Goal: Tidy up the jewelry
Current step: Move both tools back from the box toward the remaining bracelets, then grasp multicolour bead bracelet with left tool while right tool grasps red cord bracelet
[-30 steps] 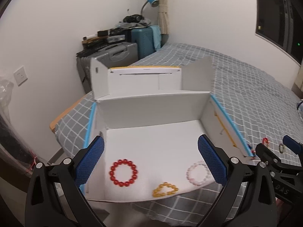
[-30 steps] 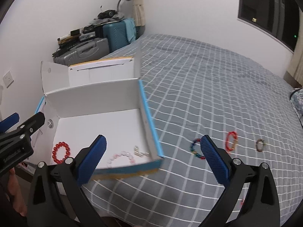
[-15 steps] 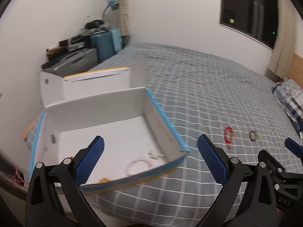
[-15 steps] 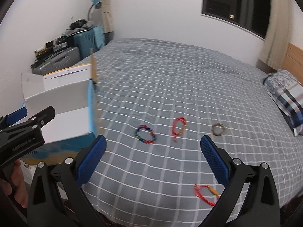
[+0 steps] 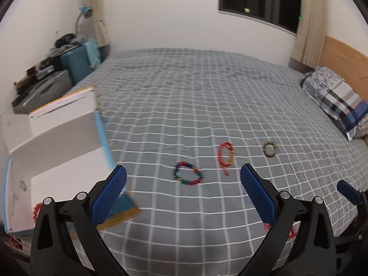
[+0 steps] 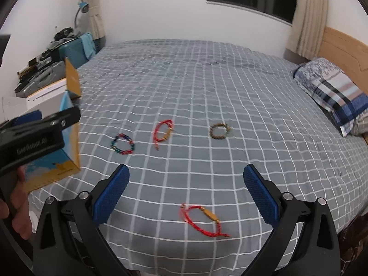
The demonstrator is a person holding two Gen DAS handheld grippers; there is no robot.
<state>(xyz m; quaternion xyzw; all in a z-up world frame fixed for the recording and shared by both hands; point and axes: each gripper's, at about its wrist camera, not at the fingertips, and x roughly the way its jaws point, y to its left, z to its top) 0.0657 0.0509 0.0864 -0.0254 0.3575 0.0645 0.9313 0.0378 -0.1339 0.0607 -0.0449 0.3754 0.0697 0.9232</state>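
Several bracelets lie on the grey checked bed. A multicoloured bead bracelet (image 5: pixel 188 173) (image 6: pixel 122 144), a red cord bracelet (image 5: pixel 226 156) (image 6: pixel 162 130) and a brown bead bracelet (image 5: pixel 270 149) (image 6: pixel 220 130) lie in a row. Another red cord bracelet with a gold bar (image 6: pixel 203 218) lies nearest, between my right gripper's fingers. My left gripper (image 5: pixel 183 196) is open and empty, just short of the multicoloured bracelet. My right gripper (image 6: pixel 186 194) is open and empty. The open white box (image 5: pixel 55 151) stands at the left with a red bead bracelet (image 5: pixel 36 210) inside.
A striped pillow (image 6: pixel 333 94) lies at the bed's right end by a wooden headboard (image 6: pixel 345 46). Suitcases and clutter (image 5: pixel 57 73) stand beyond the box by the wall. The bed's near edge runs just under both grippers.
Both grippers have swung right, away from the box and over the bed. The loose bracelets have come into the centre of both views. Both stay open.
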